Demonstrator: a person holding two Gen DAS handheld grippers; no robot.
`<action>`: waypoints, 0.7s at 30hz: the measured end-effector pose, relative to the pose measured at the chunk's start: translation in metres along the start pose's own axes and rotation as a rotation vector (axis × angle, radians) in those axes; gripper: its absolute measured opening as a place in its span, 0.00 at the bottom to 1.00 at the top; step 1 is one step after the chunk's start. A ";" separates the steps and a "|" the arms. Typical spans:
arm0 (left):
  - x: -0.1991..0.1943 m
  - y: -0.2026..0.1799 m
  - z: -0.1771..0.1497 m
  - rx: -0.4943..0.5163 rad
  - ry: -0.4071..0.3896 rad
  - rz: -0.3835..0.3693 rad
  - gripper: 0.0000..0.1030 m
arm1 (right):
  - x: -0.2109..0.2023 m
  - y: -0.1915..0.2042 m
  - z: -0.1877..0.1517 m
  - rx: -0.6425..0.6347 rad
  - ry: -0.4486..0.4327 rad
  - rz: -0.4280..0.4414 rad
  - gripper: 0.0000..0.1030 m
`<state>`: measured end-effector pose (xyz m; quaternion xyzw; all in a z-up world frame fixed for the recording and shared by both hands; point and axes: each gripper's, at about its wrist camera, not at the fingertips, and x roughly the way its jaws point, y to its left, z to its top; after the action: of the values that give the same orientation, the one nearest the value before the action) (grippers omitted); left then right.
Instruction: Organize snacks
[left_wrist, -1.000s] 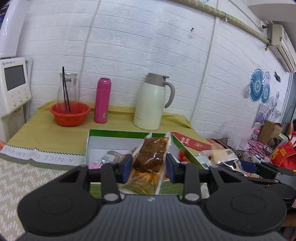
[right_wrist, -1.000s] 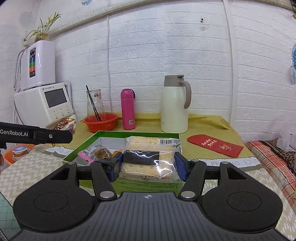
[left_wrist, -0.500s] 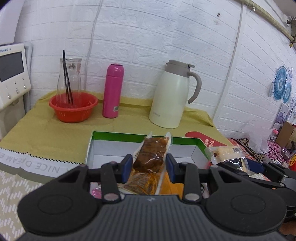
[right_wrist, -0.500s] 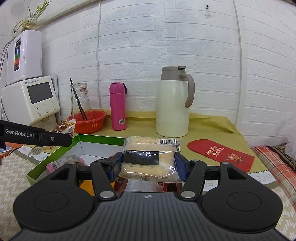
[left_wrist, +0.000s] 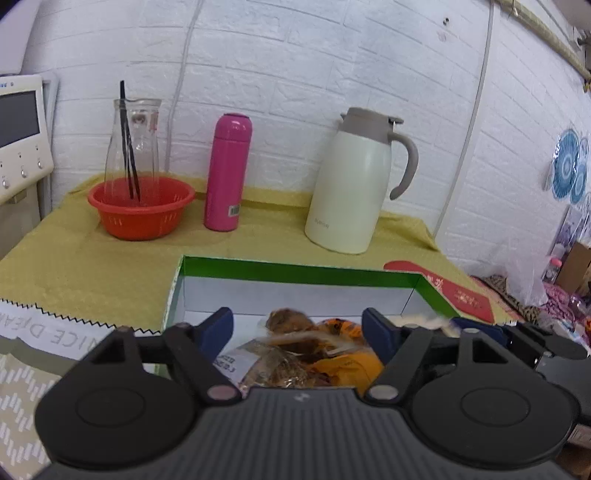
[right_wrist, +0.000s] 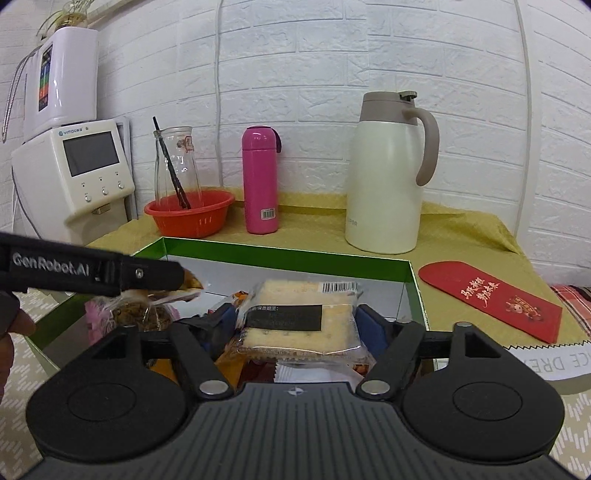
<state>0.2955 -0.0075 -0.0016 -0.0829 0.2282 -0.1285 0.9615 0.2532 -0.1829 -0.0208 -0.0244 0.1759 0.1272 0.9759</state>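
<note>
A green-rimmed white box (left_wrist: 295, 267) lies open on the table and holds several snack packets. My left gripper (left_wrist: 297, 326) hangs over its near side, jaws opening wide. The brown cake packet (left_wrist: 291, 350) lies loose between and below them on the other snacks, and neither pad touches it. In the right wrist view, one left fingertip (right_wrist: 155, 275) reaches in above that same packet (right_wrist: 140, 314). My right gripper (right_wrist: 295, 325) is shut on a clear cracker packet (right_wrist: 299, 317) with a black label, held flat over the box (right_wrist: 277, 251).
Behind the box on the yellow cloth stand an orange-red bowl (left_wrist: 140, 210) with a glass bottle in it, a pink flask (left_wrist: 227, 173) and a white jug (left_wrist: 354, 184). A red envelope (right_wrist: 491, 299) lies right of the box. A white dispenser (right_wrist: 74, 173) stands at the left.
Both grippers moved forward and lower over the box. The left jaws spread apart and the brown cake packet dropped from between them onto the snacks. The right still grips the crackers.
</note>
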 end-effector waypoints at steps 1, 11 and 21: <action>-0.003 0.000 0.001 -0.012 -0.010 0.009 0.88 | -0.003 0.002 0.000 -0.019 -0.013 -0.009 1.00; -0.039 -0.009 -0.001 0.010 -0.048 0.056 0.88 | -0.029 0.007 0.003 -0.029 -0.021 -0.063 1.00; -0.127 -0.029 -0.019 0.054 -0.071 0.156 0.88 | -0.122 0.018 0.015 0.018 -0.067 -0.104 1.00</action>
<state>0.1712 -0.0014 0.0410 -0.0433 0.1961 -0.0562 0.9780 0.1434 -0.1932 0.0362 -0.0206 0.1428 0.0753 0.9867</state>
